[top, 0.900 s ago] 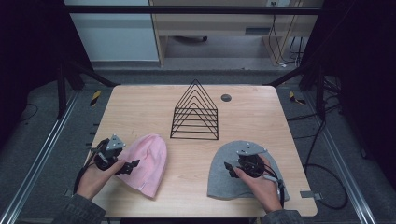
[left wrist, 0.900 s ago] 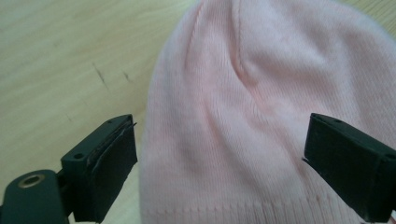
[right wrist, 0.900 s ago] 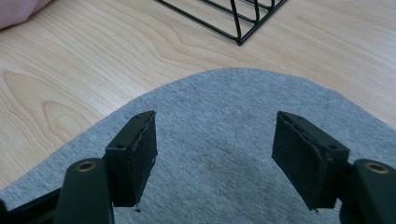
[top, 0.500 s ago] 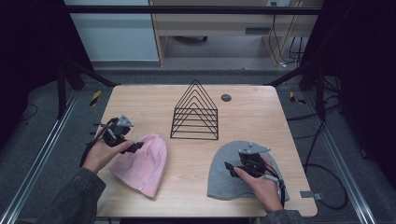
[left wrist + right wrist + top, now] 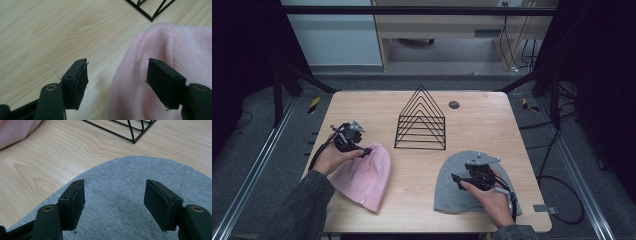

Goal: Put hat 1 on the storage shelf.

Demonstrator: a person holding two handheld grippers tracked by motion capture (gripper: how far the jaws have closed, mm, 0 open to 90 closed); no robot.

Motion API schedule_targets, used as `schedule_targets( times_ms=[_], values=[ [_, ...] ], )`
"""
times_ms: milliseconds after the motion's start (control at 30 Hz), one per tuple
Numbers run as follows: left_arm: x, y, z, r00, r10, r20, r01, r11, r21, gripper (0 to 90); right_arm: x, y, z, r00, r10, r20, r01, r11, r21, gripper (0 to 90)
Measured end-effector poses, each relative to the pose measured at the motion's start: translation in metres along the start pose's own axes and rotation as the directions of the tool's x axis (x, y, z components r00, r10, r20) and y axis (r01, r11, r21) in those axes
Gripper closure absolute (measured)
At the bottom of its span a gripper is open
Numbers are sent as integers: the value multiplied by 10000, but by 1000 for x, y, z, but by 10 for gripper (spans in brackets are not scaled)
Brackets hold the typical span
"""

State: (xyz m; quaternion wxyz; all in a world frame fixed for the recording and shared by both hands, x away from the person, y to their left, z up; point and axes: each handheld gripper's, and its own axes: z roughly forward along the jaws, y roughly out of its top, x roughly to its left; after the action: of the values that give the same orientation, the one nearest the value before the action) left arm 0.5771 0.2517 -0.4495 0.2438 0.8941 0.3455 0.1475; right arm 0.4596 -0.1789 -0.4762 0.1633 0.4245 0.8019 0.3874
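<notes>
Pink beanie [image 5: 364, 175] lies partly between released left tongs [image 5: 364, 150]; right tongs [image 5: 455, 178] gape over grey beanie [image 5: 452, 187].

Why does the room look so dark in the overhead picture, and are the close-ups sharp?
High view: light falls on the wooden table, the surroundings sink into near black. Left gripper view: the pink beanie looks soft and slightly washed out. Right gripper view: the grey beanie and wood grain are crisp, with no glare.
</notes>
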Motion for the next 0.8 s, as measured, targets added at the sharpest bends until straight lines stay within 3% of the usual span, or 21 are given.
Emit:
schedule_targets(
  times_ms=[100, 300, 400, 500, 533, 600, 633, 800],
  values=[
    [-2, -3, 11, 9982, -82, 597, 68, 9997, 227, 393, 2, 0, 2, 10000, -24, -91, 25, 10000, 57, 338],
    [-7, -6, 5, 9972, -28, 751, 16, 9999, 161, 796, 2, 2, 0, 9999, -12, -101, 10, 9999, -134, 353],
    [-11, -7, -7, 9976, -281, 639, 298, 9992, -256, 827, 3, 2, 0, 9999, -1, -107, -1, 9999, -167, 355],
    [-16, -6, -21, 9984, -284, 489, 313, 9977, -605, 829, 4, 3, 0, 9999, -76, -69, 74, 9997, -228, 355],
    [-24, -3, -40, 9995, -169, 266, 195, 9947, -1005, 829, 4, 3, 0, 9999, -9, -100, 6, 9997, -254, 355],
    [-27, -1, -50, 9998, -101, 141, 117, 9927, -1200, 828, 4, 3, 1, 9999, 6, -111, -9, 9996, -275, 353],
    [-34, 3, -68, 10000, 84, 42, -76, 9866, -1631, 829, 4, 3, 1, 9999, -43, -121, 40, 9996, -272, 353],
    [-47, 9, -98, 9993, 337, -156, -363, 9752, -2185, 829, 5, 3, 0, 9999, -7, -156, 2, 9994, -335, 346]
  ],
)
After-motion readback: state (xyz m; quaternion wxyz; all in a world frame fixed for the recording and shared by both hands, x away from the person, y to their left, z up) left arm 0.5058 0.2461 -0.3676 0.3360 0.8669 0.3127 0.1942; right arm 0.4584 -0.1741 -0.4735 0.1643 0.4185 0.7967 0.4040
